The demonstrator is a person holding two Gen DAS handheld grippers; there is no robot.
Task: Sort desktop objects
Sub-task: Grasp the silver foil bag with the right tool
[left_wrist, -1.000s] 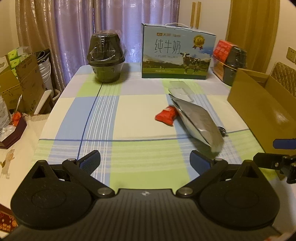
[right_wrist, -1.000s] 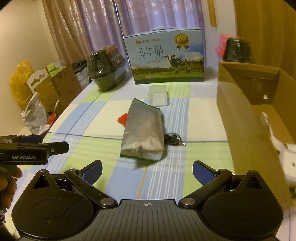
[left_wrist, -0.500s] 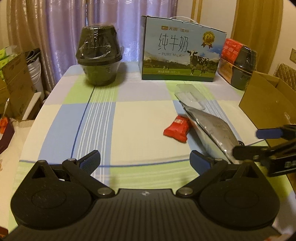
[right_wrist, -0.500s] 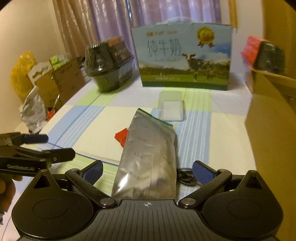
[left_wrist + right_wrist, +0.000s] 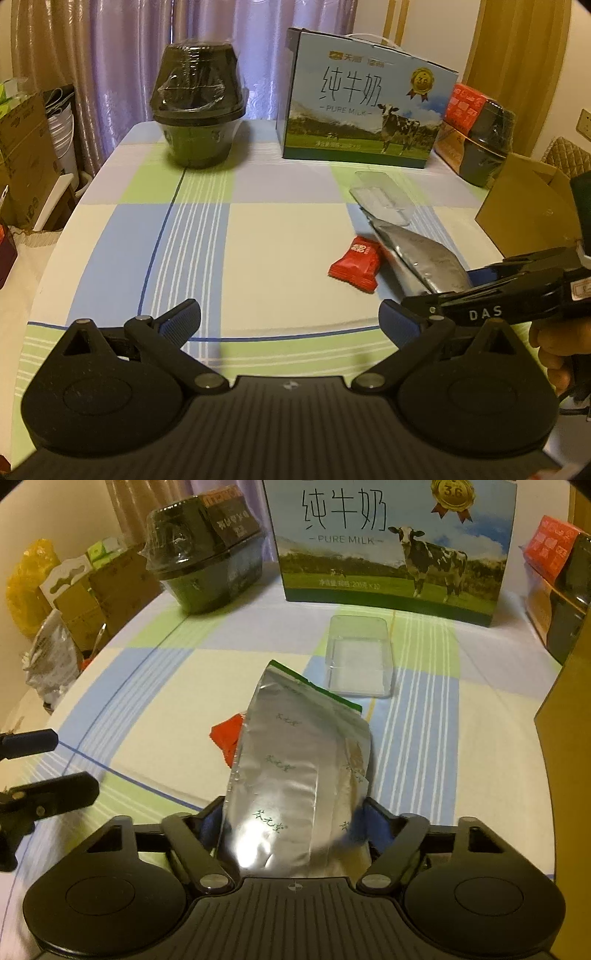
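Note:
A silver foil pouch (image 5: 299,768) lies on the checked tablecloth, and my right gripper (image 5: 291,818) is shut on its near end; the foil is creased between the blue pads. In the left wrist view the same right gripper (image 5: 443,290) comes in from the right and clamps the pouch (image 5: 424,254). A red candy packet (image 5: 356,264) lies against the pouch's left side, partly hidden behind it (image 5: 229,738) in the right wrist view. A clear plastic box (image 5: 356,657) sits just beyond the pouch. My left gripper (image 5: 290,317) hangs open over the table's near part, holding nothing.
An open cardboard box (image 5: 528,206) stands at the right edge of the table. A milk carton case (image 5: 365,99) and wrapped black bowls (image 5: 197,107) stand along the far side, with another stack (image 5: 480,140) at far right. Boxes and bags (image 5: 55,602) crowd the floor to the left.
My right gripper moved forward to the silver pouch and closed on its near end. My left gripper advanced a little over the table and stayed open.

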